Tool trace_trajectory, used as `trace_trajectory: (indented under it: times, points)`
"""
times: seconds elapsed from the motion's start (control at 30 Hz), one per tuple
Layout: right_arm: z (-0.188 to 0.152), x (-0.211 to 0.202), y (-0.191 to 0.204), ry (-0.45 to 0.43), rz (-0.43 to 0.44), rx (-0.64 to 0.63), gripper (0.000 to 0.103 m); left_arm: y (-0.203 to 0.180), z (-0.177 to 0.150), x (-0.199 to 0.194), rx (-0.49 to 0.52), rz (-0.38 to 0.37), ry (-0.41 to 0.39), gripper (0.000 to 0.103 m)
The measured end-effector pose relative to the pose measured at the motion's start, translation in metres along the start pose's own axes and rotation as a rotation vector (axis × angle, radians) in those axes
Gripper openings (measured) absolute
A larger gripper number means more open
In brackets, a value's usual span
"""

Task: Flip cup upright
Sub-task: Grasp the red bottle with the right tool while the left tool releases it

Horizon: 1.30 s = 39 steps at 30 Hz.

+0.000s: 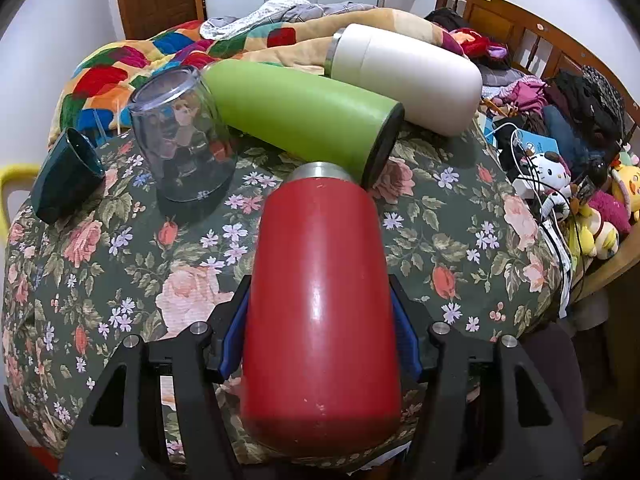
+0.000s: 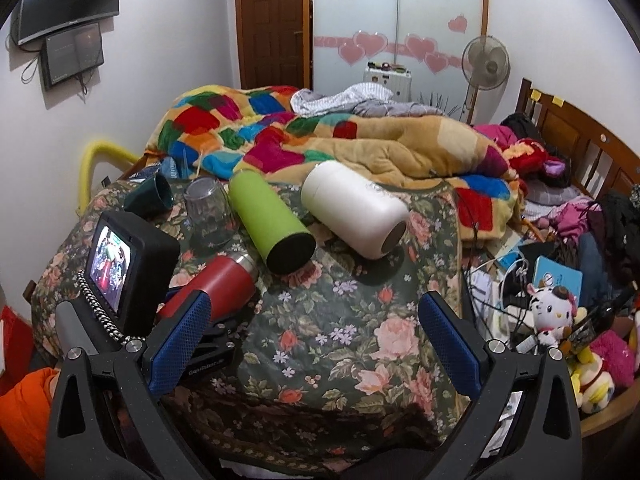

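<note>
A red cup (image 1: pixel 320 300) lies on its side on the floral cloth (image 1: pixel 120 272), its steel rim pointing away from me. My left gripper (image 1: pixel 320 332) is shut on the red cup, blue pads against both sides near its base. In the right wrist view the red cup (image 2: pixel 218 284) lies at the left, held by the left gripper. My right gripper (image 2: pixel 316 344) is open and empty above the cloth (image 2: pixel 332 320), to the right of the red cup.
A green cup (image 1: pixel 296 112) and a white cup (image 1: pixel 408 80) lie on their sides behind the red one. A clear glass (image 1: pixel 184 136) stands upside down and a dark green mug (image 1: pixel 68 176) lies tipped at the left. Blankets behind, toys and cables at the right.
</note>
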State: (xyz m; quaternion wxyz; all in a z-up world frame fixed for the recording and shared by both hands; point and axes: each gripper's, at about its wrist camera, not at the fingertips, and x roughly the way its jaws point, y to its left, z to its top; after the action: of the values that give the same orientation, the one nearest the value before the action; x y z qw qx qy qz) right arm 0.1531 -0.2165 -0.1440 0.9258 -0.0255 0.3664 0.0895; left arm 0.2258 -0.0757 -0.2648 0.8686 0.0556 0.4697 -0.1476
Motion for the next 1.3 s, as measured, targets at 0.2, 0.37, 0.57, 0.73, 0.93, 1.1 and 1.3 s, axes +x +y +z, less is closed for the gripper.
trace_trajectory:
  times: [0.2,0.37,0.57,0.73,0.93,1.1,1.3]
  points:
    - [0.001,0.010,-0.002,0.033,0.018,0.026,0.103,0.000,0.002,-0.009,0.003,-0.048,-0.002,0.063]
    - [0.005,0.015,0.000,0.046,0.031,0.037,0.103,0.005,0.000,-0.035,0.002,-0.046,-0.035,0.066]
    - [0.012,0.035,0.013,0.076,0.056,0.043,0.103,0.036,-0.007,-0.081,-0.059,0.004,-0.125,0.074]
    - [0.011,0.075,0.032,0.184,0.120,0.053,0.093,0.067,-0.020,-0.100,-0.104,0.109,-0.158,0.075]
    - [0.001,0.120,0.046,0.339,0.183,0.091,0.079,0.092,-0.038,-0.101,-0.166,0.159,-0.153,0.075]
    - [-0.003,0.140,0.053,0.423,0.226,0.132,0.078,0.097,-0.051,-0.100,-0.180,0.157,-0.151,0.075]
    - [-0.007,0.162,0.063,0.504,0.246,0.138,0.071,0.099,-0.056,-0.095,-0.208,0.140,-0.143,0.075]
